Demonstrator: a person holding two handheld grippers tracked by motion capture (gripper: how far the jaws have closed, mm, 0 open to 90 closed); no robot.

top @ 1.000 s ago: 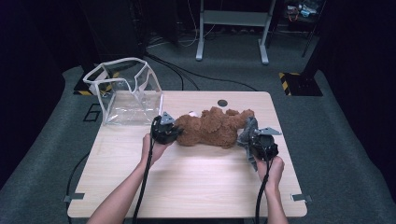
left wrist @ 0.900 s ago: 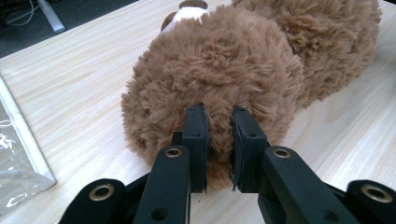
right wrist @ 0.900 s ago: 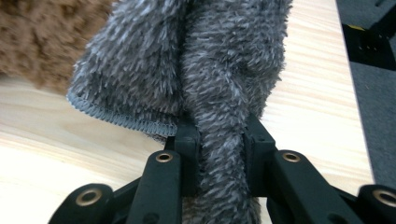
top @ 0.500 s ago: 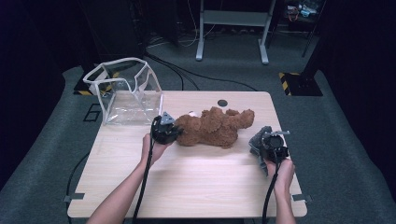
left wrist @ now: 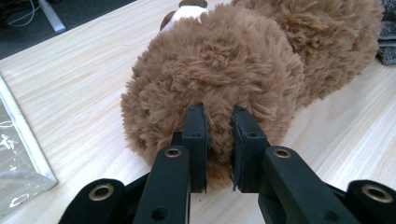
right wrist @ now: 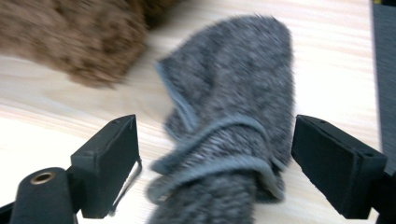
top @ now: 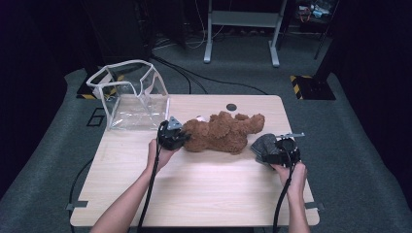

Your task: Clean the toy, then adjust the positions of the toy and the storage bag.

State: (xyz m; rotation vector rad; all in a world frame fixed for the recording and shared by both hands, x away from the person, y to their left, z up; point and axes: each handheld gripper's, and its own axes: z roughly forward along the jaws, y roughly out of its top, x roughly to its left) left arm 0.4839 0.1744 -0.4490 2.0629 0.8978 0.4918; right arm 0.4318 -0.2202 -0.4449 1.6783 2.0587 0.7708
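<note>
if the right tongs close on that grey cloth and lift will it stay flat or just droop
The grey cloth will probably droop: it already lies crumpled in soft folds between the open right tongs. Its fuzzy weave should grip well against the pads, so slipping seems unlikely. It looks light, so pushing would likely bunch it rather than slide it across the table.

A brown plush teddy bear (top: 221, 132) lies stretched out on the pale wooden table (top: 204, 189), its shaggy rounded end pinched between the narrowed jaws of the left gripper (left wrist: 218, 122), the rest of its body running away beyond them; a grey knitted cloth (right wrist: 233, 126), edged with a lighter hem and crumpled into folds, lies between the wide-spread jaws of the right gripper (right wrist: 215, 154), just beside the bear's far end.
</note>
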